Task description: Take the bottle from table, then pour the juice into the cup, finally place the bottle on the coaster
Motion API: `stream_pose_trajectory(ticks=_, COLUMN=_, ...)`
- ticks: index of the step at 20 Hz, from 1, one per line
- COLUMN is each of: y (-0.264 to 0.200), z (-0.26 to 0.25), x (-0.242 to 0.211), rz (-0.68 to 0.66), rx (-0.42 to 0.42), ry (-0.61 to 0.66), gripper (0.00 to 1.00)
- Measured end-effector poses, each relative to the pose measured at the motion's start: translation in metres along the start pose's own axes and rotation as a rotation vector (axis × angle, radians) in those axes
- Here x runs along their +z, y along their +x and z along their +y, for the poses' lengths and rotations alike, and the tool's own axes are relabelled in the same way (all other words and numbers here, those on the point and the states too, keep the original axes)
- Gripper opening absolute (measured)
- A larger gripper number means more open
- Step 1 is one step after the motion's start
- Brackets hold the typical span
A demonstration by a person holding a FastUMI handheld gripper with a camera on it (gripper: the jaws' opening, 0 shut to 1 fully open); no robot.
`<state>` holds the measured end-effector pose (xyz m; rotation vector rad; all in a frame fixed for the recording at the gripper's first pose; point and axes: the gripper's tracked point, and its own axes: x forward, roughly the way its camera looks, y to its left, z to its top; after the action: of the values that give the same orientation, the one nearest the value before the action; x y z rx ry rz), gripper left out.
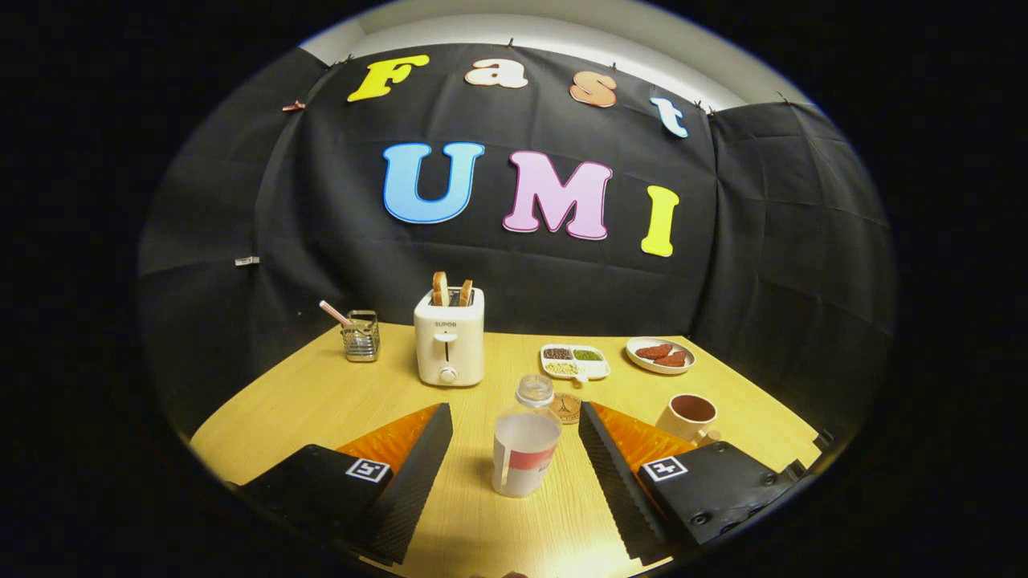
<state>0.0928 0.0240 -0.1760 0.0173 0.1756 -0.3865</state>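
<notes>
Bottle [526, 445] upright between spread fingers [418, 474], untouched.

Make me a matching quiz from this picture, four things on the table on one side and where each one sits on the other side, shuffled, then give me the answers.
Things:
1. bottle
2. cup
3. coaster
4. toaster

Places:
A. beyond the right finger of the tool
B. between the open fingers
C. far side of the table, holding bread
D. just behind the bottle, partly hidden

Pairs: 1-B, 2-A, 3-D, 4-C
</notes>
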Motion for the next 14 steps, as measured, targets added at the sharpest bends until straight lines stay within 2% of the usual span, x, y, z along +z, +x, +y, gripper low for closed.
stream_pose_trajectory(ticks=7, y=0.035, z=-0.010, x=-0.034, rz=0.040, rx=-0.053, ry=0.064, gripper=0.97)
stream_pose_trajectory(ticks=14, y=0.062, z=-0.009, x=-0.062, rz=0.081, rx=-0.050, ry=0.068, gripper=0.98)
